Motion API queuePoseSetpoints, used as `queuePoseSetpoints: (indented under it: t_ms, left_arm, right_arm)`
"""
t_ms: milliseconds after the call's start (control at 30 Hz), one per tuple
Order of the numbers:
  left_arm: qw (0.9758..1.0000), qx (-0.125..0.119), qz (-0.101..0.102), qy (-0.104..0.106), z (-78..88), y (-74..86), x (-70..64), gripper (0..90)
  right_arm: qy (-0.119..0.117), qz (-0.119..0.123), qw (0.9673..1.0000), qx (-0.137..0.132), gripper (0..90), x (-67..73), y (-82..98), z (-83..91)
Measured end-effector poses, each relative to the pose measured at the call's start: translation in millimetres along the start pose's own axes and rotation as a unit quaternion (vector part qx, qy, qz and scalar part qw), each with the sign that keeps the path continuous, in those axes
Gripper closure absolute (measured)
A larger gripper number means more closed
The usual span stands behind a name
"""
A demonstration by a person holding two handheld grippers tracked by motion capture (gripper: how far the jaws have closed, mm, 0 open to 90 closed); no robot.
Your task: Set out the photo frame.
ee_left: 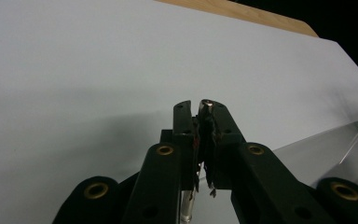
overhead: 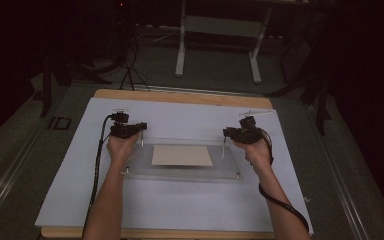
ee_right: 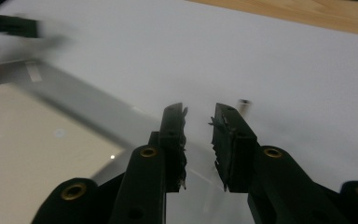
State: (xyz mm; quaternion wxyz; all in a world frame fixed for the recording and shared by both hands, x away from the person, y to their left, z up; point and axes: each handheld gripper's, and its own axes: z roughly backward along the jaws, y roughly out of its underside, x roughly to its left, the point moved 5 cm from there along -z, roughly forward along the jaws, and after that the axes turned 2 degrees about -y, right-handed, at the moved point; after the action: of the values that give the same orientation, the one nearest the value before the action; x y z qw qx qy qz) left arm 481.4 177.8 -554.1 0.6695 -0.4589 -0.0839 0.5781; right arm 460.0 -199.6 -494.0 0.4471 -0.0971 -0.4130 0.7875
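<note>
High view puts my two hands at the far corners of a clear acrylic plate (overhead: 180,172) that rests on short metal standoff posts above the white sheet (overhead: 180,210) covering the wooden table (overhead: 180,96); I take that plate as my landmark. A beige card (overhead: 182,155) lies under its middle, well apart from both hands. My left gripper (overhead: 141,131) is at the plate's far left corner, its cable (overhead: 98,165) trailing back past the plate's left edge. From the left gripper view, its jaws are pressed together on a thin metal post (ee_left: 207,105), whose rounded silver top sticks up between the tips while more of the shaft shows below the pads; the plate's edge (ee_left: 326,149) lies off to one side of those jaws. My right gripper (overhead: 226,133) is at the plate's far right corner. From the right gripper view, its jaws stand apart with nothing between the pads, and the plate's corner (ee_right: 121,140) sits just beneath them. A small metal post (ee_right: 244,106) stands just beyond the tip of one jaw, blurred, not touched by either pad. The card (ee_right: 37,149) shows through the plate, on the inner side of that corner.
</note>
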Motion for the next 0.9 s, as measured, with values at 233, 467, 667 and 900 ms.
queuePoseSetpoints:
  t_ms: [233, 467, 667, 900]
  left_arm:
    - [1.0, 0.005, 0.005, -0.001, -0.6, -0.8, 0.2, 83.6]
    - [1.0, 0.005, 0.007, -0.001, -1.1, -1.0, 0.3, 83.6]
    - [0.9999, 0.005, 0.012, 0.001, -1.7, -1.0, 0.6, 83.4]
    - [0.9998, 0.012, 0.014, 0.001, -2.1, -2.0, 0.8, 83.4]
  right_arm:
    - [-0.041, 0.023, 0.9989, -0.005, 73.5, 24.5, -3.1, 16.3]
    - [-0.052, 0.046, 0.9976, -0.004, 73.5, 43.8, -0.2, 30.3]
    - [-0.065, 0.08, 0.9946, 0.0, 73.2, 61.8, 1.8, 45.4]
    - [-0.082, 0.098, 0.9918, -0.006, 73.0, 78.7, 4.3, 61.7]
